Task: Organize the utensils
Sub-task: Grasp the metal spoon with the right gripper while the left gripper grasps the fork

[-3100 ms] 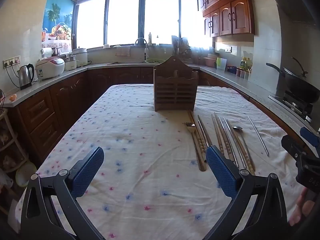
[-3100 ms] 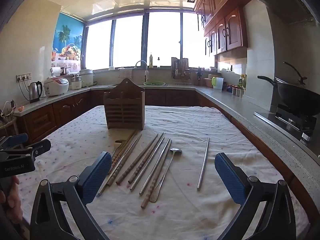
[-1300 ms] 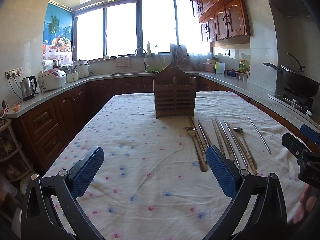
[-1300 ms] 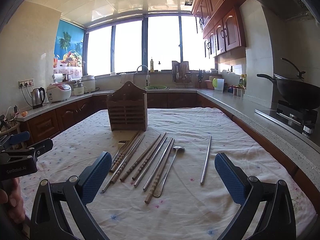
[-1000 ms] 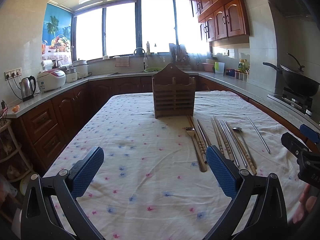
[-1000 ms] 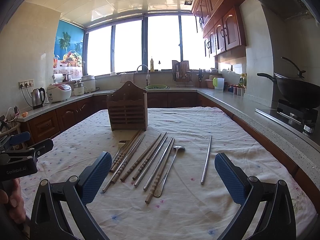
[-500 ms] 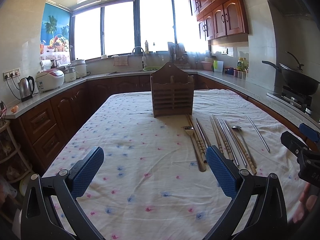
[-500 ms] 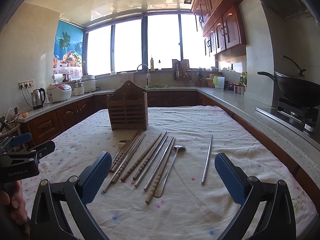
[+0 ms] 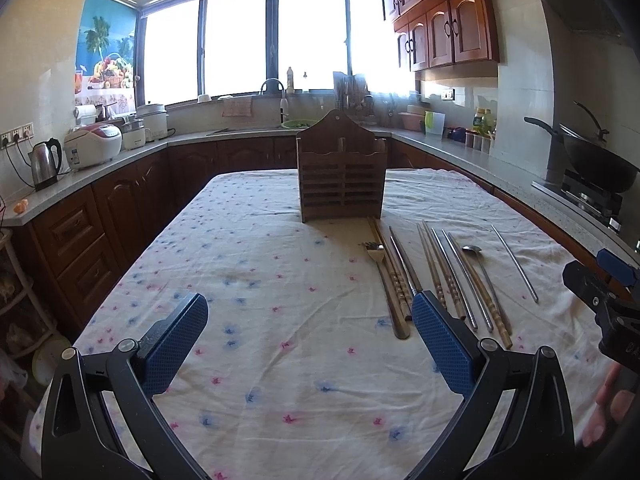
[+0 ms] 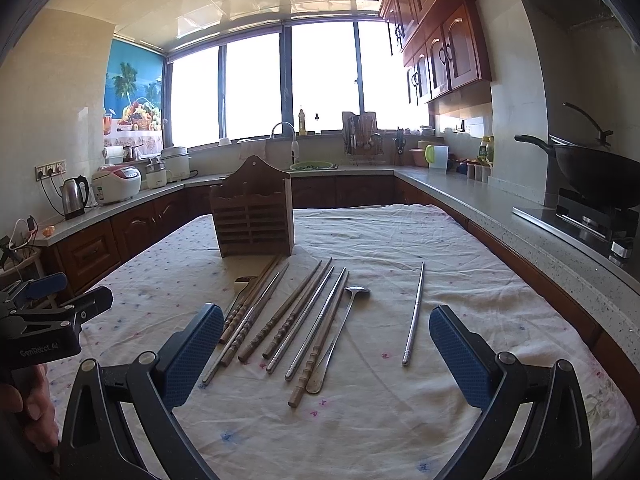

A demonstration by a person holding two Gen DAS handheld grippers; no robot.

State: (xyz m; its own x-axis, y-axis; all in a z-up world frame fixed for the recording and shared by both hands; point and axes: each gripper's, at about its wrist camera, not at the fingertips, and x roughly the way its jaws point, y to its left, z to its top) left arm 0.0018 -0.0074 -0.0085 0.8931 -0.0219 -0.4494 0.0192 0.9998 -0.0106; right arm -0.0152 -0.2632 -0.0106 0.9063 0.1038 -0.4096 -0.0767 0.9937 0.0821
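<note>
holder: wooden utensil holder stands upright near the far middle of the table; using it as my landmark for everything else.

utensils: all lying flat on the cloth on the near side of the holder, nothing in the slots yet as far as I can see. The chopsticks fan out from the holder's near right corner, the fork sits at the left of the bunch, the spoon at its right edge.

loner: one metal chopstick lies well apart, further right of the holder than anything else.

long axis: pretty much everything runs lengthwise from the holder back toward the tools, so you'd be pinching across the shaft, not along it.

right tool: right tool is spread wide with nothing in it, and the bunch sits right between its pads. Clearly the nearer one, I'd guess it goes first.

left tool: left tool is also wide open and empty, over bare cloth, with the bunch off past its right pad.

view difference: the left cam shows the fork tines clearly; the right cam mostly hides the fork behind chopsticks, but shows the near ends of the sticks that the left tool's pad covers.
</note>
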